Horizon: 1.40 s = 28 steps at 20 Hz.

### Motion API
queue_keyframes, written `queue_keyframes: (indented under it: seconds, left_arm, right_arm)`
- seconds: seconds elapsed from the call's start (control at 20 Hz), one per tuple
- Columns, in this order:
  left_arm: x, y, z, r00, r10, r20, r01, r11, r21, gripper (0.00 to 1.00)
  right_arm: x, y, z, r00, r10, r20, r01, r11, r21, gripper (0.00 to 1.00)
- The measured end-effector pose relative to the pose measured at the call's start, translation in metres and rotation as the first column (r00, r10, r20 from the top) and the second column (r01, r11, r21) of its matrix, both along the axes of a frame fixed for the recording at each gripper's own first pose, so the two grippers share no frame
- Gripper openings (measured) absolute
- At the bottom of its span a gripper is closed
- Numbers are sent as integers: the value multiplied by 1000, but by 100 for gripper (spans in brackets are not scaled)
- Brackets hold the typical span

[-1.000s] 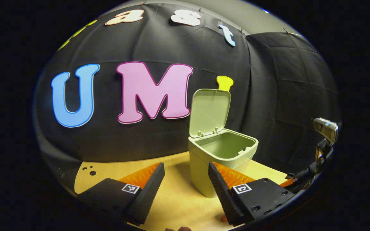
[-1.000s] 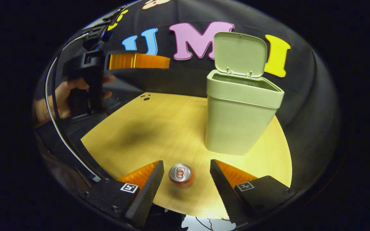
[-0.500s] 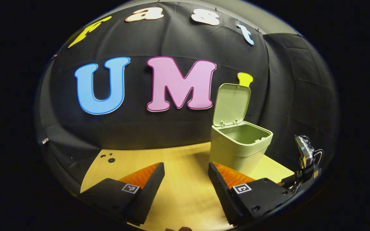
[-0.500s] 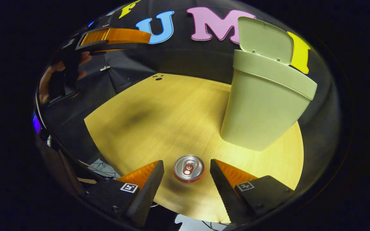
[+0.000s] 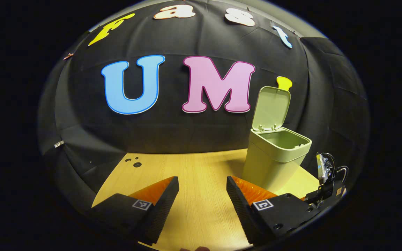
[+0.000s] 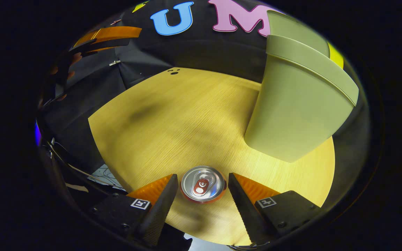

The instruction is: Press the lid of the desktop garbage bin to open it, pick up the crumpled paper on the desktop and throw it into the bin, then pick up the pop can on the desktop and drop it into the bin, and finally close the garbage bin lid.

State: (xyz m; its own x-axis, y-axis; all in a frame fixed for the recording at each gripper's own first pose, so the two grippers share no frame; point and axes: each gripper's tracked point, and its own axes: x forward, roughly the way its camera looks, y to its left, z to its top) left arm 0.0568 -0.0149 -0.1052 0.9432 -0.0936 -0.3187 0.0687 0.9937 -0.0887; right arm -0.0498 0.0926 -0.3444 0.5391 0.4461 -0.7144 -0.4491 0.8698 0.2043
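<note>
My right fingers (image 6: 236, 198) are spread wide w/ the can (image 6: 203, 183) standing upright between them, top w/ pull tab facing the camera. No contact yet on either side as far as I can tell; small gaps both sides, so nothing is grasped. I'm coming at it from above and slightly behind, which puts a finger on each flank of the can body, so I reckon closing is the next thing it needs.

Left fingers (image 5: 168, 198) also released and empty, held clear above the surface (image 5: 194, 167) on the far-left side. In the right gripper view I see that left gripper (image 6: 99, 36) w/ the hand (image 6: 59, 71) on it, well apart from the can. Prob parked there to stay out of the way.

Farther out, the bin (image 5: 274, 162) stands on the surface near the back wall, lid (image 5: 271, 108) tipped up and back on its hinge, so the mouth is open for the drop. Inside, the part I can see from the left gripper view looks bare; bottom is hidden, so I can't tell if the paper is in there. No paper seen on the surface.
</note>
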Motion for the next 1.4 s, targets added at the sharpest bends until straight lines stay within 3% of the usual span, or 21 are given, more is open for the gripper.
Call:
queue_keyframes:
  seconds: [0.3,0.35,0.7,1.2,1.25,1.4]
  left_arm:
    - [-2,6,-3,1000,17,-7,-17,1000,9,90]
    - [-2,5,-4,1000,19,-9,-19,1000,9,90]
    - [-2,1,-5,1000,18,-12,-18,1000,7,90]
    - [0,-7,-7,1000,-2,-18,2,1000,-4,90]
    - [1,-9,-8,1000,-5,-18,5,1000,-5,90]
    - [1,-14,-7,1000,-18,-16,18,1000,-9,90]
  right_arm:
    - [-2,1,-9,998,-16,-56,17,1000,17,93]
    - [-1,-2,-7,998,-21,-54,22,1000,18,87]
    - [6,-5,11,998,-51,-45,54,997,60,87]
    - [12,-32,115,996,-62,62,53,989,141,86]
    - [15,-34,127,995,-68,72,56,986,157,82]
    - [28,-37,162,990,-95,99,72,973,219,86]
